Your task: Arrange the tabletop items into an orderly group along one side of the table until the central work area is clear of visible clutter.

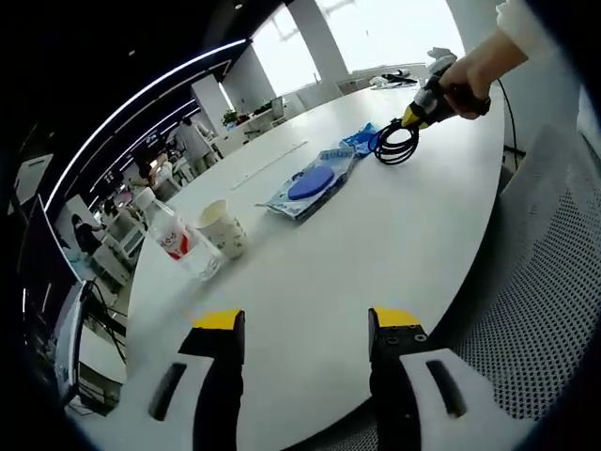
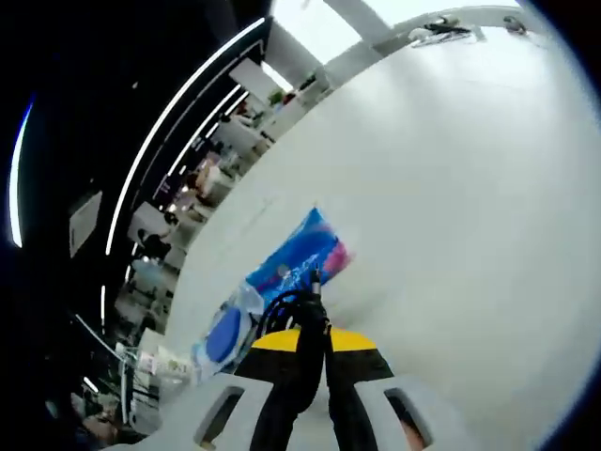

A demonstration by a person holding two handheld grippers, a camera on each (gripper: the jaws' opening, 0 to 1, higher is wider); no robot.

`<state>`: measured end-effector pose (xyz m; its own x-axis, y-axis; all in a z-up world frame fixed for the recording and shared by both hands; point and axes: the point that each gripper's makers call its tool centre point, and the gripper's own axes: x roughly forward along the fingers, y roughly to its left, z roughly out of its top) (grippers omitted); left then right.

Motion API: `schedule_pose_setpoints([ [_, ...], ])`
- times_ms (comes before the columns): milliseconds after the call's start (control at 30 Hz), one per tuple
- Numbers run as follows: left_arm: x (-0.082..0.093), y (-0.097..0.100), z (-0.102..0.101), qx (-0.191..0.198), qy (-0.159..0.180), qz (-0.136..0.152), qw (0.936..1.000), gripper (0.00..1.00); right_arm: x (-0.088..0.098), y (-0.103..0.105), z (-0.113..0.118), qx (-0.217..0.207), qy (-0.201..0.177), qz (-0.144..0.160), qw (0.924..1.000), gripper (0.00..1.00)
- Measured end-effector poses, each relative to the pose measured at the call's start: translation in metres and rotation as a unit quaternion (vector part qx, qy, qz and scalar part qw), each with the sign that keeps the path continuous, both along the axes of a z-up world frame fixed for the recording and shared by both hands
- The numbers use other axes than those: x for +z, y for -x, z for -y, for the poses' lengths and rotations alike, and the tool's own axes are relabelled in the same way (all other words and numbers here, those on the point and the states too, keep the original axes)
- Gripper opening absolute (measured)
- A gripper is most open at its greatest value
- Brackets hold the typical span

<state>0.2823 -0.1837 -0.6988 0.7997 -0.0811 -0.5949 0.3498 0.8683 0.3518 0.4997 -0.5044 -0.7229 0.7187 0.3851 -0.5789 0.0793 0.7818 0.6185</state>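
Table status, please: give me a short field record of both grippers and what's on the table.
left gripper: open, holds nothing, above near table edge
right gripper: shut on black cable, lifted just above table
bottle: lying beside paper cup
wipes pack: flat, mid-table
blue packet: flat beneath cable
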Motion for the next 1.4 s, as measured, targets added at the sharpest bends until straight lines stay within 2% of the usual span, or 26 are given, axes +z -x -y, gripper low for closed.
schedule_pose_setpoints([
  [167,-0.001,0.0,-0.001,0.001,-0.001,-0.002,1.0,0.53,-0.008,-0.001,0.003,0.007,0.024,-0.004,0.9997,0.05],
  [367,-0.002,0.001,-0.002,0.003,-0.003,-0.005,1.0,0.52,-0.02,0.003,0.004,0.048,0.093,-0.006,0.9946,0.06],
  [633,-0.003,0.001,-0.003,0.005,-0.005,-0.007,1.0,0.52,-0.027,0.006,0.007,0.065,0.122,-0.005,0.9904,0.08],
  [767,-0.003,0.001,-0.002,0.005,-0.006,-0.008,0.9999,0.52,-0.03,0.008,0.012,0.082,0.152,-0.003,0.985,0.1],
  [833,-0.003,0.001,-0.002,0.005,-0.007,-0.007,0.9999,0.52,-0.029,0.006,0.015,0.089,0.168,0.008,0.9818,0.14],
  [933,-0.004,0.001,-0.002,0.004,-0.008,-0.008,0.9999,0.51,-0.029,0.008,0.015,0.102,0.175,0.008,0.9793,0.16],
  [1000,-0.003,0.001,-0.002,0.003,-0.009,-0.008,0.9999,0.51,-0.028,0.009,0.016,0.119,0.196,0.014,0.9733,0.18],
  [1133,-0.002,0.001,-0.001,0.003,-0.008,-0.007,0.9999,0.51,-0.02,0.009,0.015,0.127,0.211,0.035,0.9686,0.27],
  [1233,-0.002,0.001,0.0,0.002,-0.003,-0.006,1.0,0.52,-0.007,0.003,0.014,0.137,0.24,0.077,0.9581,0.41],
  [1300,-0.002,0.001,0.0,0.003,0.001,-0.006,1.0,0.53,0.003,0.004,0.011,0.146,0.252,0.1,0.9515,0.48],
  [1333,-0.001,0.0,0.0,0.005,0.005,-0.005,1.0,0.54,0.011,0.005,0.009,0.151,0.262,0.118,0.9459,0.5],
  [1400,0.001,-0.001,0.001,0.005,0.009,-0.001,0.9999,0.55,0.016,0.003,0.009,0.157,0.276,0.14,0.9379,0.55],
])
